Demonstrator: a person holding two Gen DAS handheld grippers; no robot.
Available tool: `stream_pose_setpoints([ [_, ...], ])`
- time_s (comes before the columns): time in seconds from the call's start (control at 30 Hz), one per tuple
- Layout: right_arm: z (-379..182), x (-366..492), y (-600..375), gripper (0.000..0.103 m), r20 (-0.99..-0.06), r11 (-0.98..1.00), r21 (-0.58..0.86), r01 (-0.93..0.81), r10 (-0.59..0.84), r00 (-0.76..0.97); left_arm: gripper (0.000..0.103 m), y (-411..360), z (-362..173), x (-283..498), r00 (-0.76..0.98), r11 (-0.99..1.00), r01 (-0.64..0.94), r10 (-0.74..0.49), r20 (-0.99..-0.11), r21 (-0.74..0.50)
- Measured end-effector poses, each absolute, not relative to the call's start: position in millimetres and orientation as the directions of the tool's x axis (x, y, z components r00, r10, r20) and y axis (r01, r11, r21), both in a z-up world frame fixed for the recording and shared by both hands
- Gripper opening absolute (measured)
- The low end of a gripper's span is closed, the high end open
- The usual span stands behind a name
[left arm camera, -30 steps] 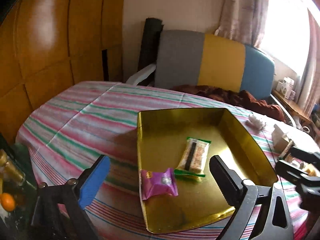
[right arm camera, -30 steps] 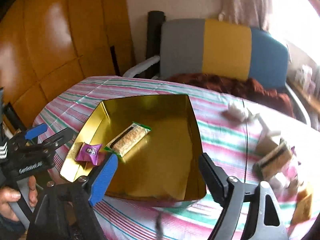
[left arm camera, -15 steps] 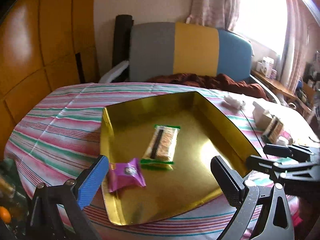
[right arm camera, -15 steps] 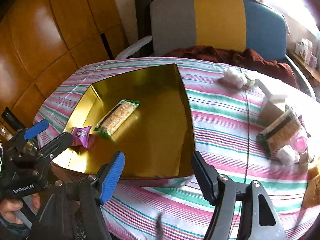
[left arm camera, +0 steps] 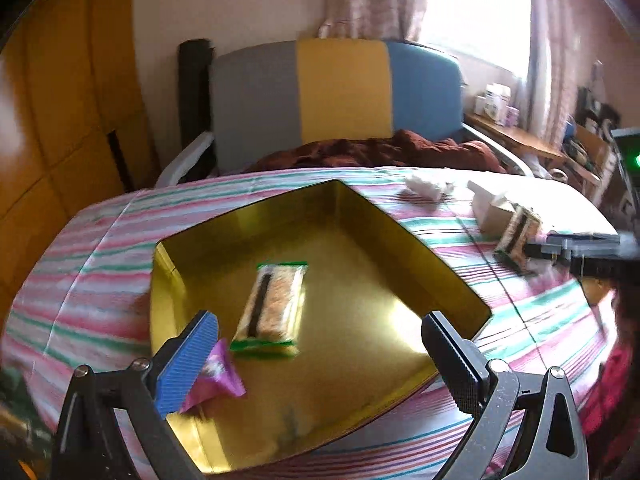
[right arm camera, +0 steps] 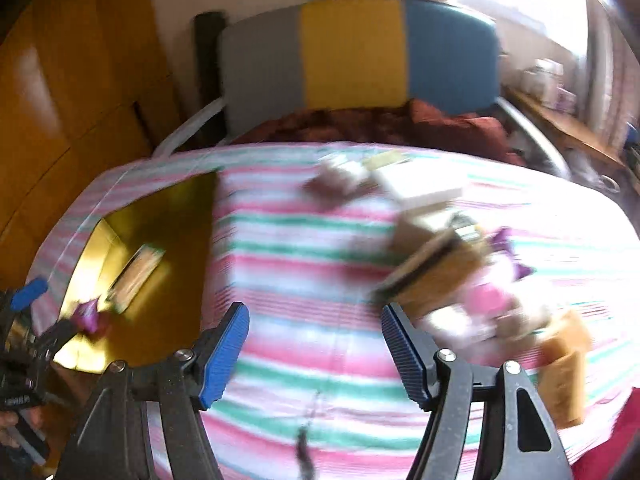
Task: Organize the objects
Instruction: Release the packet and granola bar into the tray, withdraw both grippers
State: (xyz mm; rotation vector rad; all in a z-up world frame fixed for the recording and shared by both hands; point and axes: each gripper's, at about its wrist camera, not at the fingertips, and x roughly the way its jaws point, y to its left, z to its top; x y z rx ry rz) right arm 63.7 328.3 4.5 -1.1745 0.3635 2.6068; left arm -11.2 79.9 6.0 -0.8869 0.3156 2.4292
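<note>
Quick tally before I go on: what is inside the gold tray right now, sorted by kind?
Gold tray contents:
Green-edged cereal bar: 1
Purple-wrapped candy: 1
Total: 2
The snacks on the striped cloth outside the tray are too blurred to count.

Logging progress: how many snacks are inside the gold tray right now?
2. A green-edged cereal bar lies mid-tray; a purple candy packet sits at the gold tray's near-left corner, partly behind the open left tongs. Nothing else is visible inside.
</note>
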Motion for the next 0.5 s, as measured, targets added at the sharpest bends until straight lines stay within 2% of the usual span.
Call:
stream_pose_setpoints([
  [0.17, 19.9, 79.6, 405.1, 0.076, -0.723, -0.867, 0.133, -0.479, 0.246, -0.646, 0.102, 112.1, 10.3, -9.9, -0.616, -0.78, -0.622, 0.433, -0.658, 0.07],
  [0.33, 9.3, 93.7, 471.9, 0.082, -0.719, -0.784, 0.189, -0.591, 0.299, -0.627, 0.102, 145.4, 14.6, -12.0, -0.593, -0.737, -0.67, 0.458, -0.662, 0.09],
  [0.5, -17.4, 114.6, 518.1, 0.082, -0.749, -0.643, 0.338, -0.687, 0.257, -0.61, 0.102, 182.4, 21.4, -21.4, -0.596, -0.704, -0.697, 0.46, -0.658, 0.138],
])
